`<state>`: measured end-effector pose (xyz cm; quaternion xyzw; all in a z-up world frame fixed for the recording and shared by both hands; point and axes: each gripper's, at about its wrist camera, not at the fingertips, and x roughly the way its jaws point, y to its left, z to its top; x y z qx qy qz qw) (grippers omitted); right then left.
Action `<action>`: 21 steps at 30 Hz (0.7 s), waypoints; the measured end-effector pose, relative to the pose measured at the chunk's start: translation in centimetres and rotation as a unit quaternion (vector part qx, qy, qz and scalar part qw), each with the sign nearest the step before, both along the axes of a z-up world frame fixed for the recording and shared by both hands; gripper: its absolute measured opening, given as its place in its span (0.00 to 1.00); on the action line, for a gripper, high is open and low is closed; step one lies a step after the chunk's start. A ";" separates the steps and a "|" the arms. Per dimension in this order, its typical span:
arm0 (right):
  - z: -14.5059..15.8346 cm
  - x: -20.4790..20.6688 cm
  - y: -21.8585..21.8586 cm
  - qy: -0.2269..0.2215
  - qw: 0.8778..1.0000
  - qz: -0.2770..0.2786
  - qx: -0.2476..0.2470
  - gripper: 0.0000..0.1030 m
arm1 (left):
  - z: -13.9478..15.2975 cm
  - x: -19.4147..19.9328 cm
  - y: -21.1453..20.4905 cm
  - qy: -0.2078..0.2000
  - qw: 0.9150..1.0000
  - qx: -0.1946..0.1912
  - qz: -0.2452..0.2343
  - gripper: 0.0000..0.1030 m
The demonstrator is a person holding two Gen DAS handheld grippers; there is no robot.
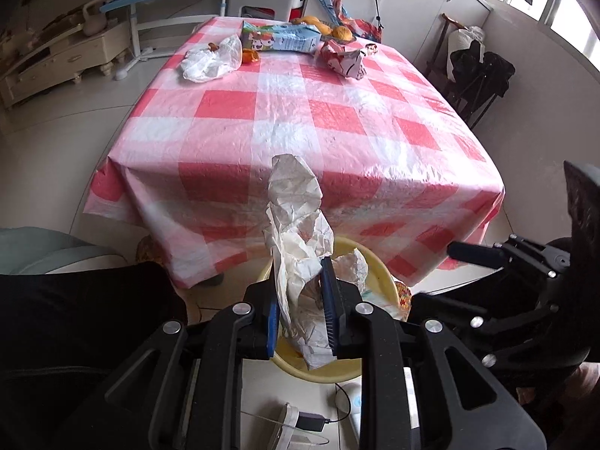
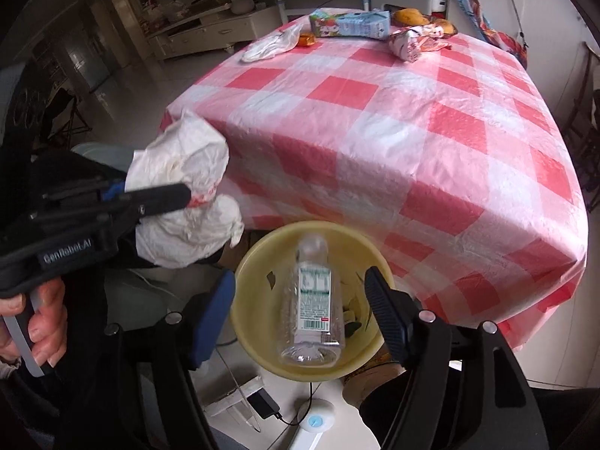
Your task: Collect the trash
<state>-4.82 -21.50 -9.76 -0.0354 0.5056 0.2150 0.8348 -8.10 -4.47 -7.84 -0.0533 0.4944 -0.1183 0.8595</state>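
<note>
My left gripper (image 1: 300, 311) is shut on a crumpled white paper wrapper (image 1: 296, 232) and holds it above the yellow basin (image 1: 378, 273) on the floor in front of the table. The right wrist view shows that wrapper (image 2: 183, 195) and the left gripper (image 2: 180, 195) left of the basin (image 2: 255, 247). My right gripper (image 2: 300, 307) is open and empty above the basin. A clear plastic bottle (image 2: 313, 300) lies inside the basin.
The table with a red-and-white checked cloth (image 1: 300, 120) bears at its far end a white plastic bag (image 1: 212, 60), a blue carton (image 1: 281, 37), a crumpled red-white wrapper (image 1: 345, 58) and oranges (image 1: 339, 33). A charger and cables (image 2: 266, 403) lie on the floor.
</note>
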 end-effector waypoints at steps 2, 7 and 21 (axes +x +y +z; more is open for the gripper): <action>0.8 0.2 -1.2 -0.019 0.999 -0.032 0.014 0.70 | -0.4 0.0 -0.4 0.008 1.000 0.005 -0.010 0.19; 2.9 0.3 -3.0 -0.077 0.992 -0.079 0.053 0.78 | -0.2 -0.2 -1.2 -0.005 1.000 0.020 -0.019 0.53; 3.9 0.3 -2.2 -0.147 0.983 -0.103 0.025 0.87 | 3.4 -0.9 1.0 -0.154 0.985 0.033 0.077 0.89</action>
